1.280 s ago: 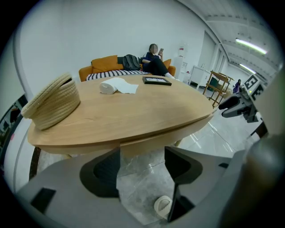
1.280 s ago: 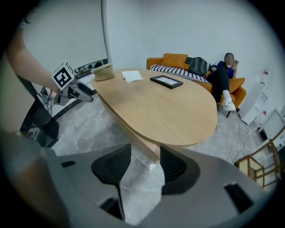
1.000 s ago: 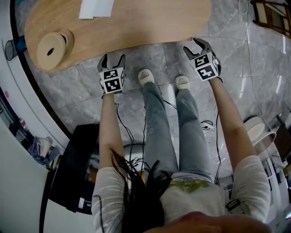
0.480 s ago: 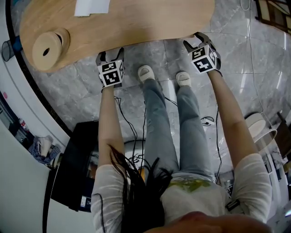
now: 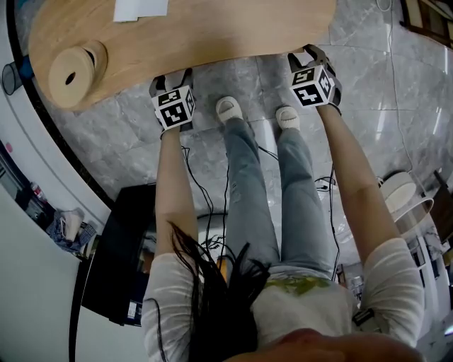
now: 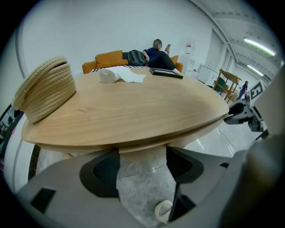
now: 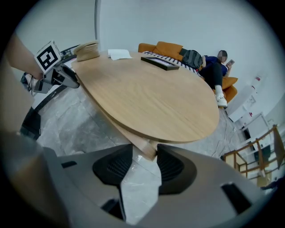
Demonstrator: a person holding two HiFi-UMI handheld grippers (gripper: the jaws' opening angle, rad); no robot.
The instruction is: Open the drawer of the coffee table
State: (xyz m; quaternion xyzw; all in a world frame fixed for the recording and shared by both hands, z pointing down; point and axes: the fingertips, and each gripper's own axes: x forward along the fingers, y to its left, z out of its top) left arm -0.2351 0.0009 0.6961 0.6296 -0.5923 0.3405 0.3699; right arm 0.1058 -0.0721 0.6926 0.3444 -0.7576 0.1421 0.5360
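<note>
The oval wooden coffee table fills the top of the head view. Both grippers reach under its near edge. In the left gripper view, the drawer's wooden front lip juts out below the tabletop, and my left gripper has a pad against each side of it. In the head view my right gripper is at the table's right end. Its jaws have just been closing. A corner of the wooden drawer front sits between the pads, touching both.
A woven straw hat and white paper lie on the table. My feet in white slippers stand on the grey marble floor between the grippers. A black box and cables lie behind. A person sits on an orange sofa.
Both grippers have moved in toward the table's near edge, and their fingertips now reach under it. The right gripper's jaws stand narrower than before.
</note>
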